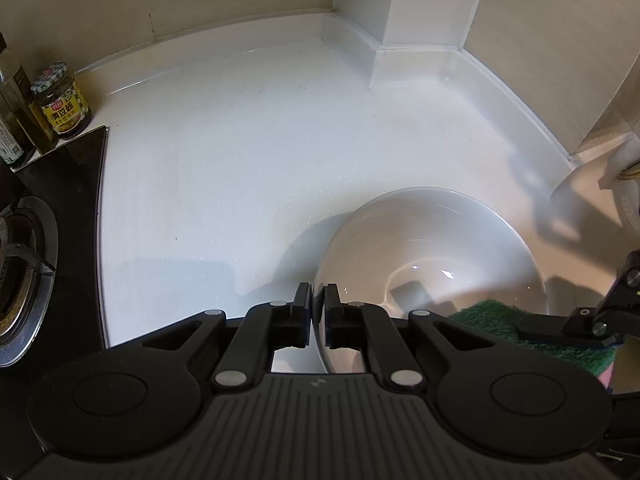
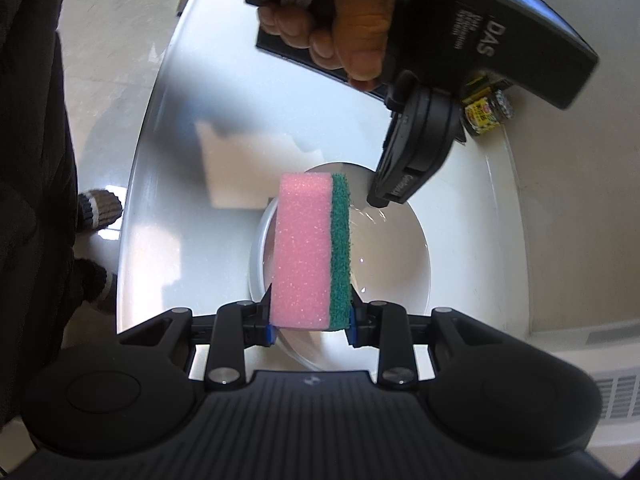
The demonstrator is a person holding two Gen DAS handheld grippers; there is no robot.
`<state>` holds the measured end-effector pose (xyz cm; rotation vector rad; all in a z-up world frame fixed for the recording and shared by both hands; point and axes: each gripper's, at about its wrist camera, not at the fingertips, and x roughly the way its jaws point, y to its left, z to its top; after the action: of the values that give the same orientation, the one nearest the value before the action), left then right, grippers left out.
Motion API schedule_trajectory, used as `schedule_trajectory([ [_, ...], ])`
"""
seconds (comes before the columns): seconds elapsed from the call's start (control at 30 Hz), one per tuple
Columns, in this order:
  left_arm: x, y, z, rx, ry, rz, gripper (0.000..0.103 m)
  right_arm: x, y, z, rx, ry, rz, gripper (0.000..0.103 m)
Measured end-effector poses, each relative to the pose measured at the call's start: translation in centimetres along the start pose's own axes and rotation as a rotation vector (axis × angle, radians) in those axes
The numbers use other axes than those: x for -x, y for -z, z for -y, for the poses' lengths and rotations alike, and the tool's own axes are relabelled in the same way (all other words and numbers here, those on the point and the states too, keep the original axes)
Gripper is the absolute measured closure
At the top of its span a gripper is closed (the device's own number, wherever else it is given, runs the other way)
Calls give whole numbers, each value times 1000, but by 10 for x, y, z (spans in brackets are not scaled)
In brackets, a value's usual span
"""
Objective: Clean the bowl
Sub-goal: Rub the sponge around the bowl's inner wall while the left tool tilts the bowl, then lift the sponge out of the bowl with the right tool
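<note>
A white bowl point(image 1: 432, 248) rests on the white countertop point(image 1: 224, 168). My left gripper point(image 1: 318, 304) is shut on the bowl's near rim, one finger inside and one outside. In the right wrist view the same bowl point(image 2: 392, 256) lies below, with the left gripper point(image 2: 380, 200) clamped on its far rim and a hand around its handle. My right gripper point(image 2: 312, 312) is shut on a pink and green sponge point(image 2: 308, 248), held over the bowl's left side. In the left wrist view the sponge's green face point(image 1: 504, 316) shows at the bowl's right edge.
A gas stove burner point(image 1: 20, 276) on black glass sits at the left. A sauce jar point(image 1: 62, 98) and a dark bottle point(image 1: 14, 96) stand by the tiled wall. A white appliance point(image 1: 624, 196) is at the right. A person's slippered feet point(image 2: 100, 208) stand beside the counter.
</note>
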<state>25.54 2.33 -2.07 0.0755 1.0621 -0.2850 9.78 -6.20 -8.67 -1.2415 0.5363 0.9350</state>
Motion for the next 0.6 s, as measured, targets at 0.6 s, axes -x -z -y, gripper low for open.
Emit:
schedule_trajectory([
  [0.6, 5, 11, 7, -15, -19, 37, 100, 54, 120, 88, -1222, 122, 164, 76],
])
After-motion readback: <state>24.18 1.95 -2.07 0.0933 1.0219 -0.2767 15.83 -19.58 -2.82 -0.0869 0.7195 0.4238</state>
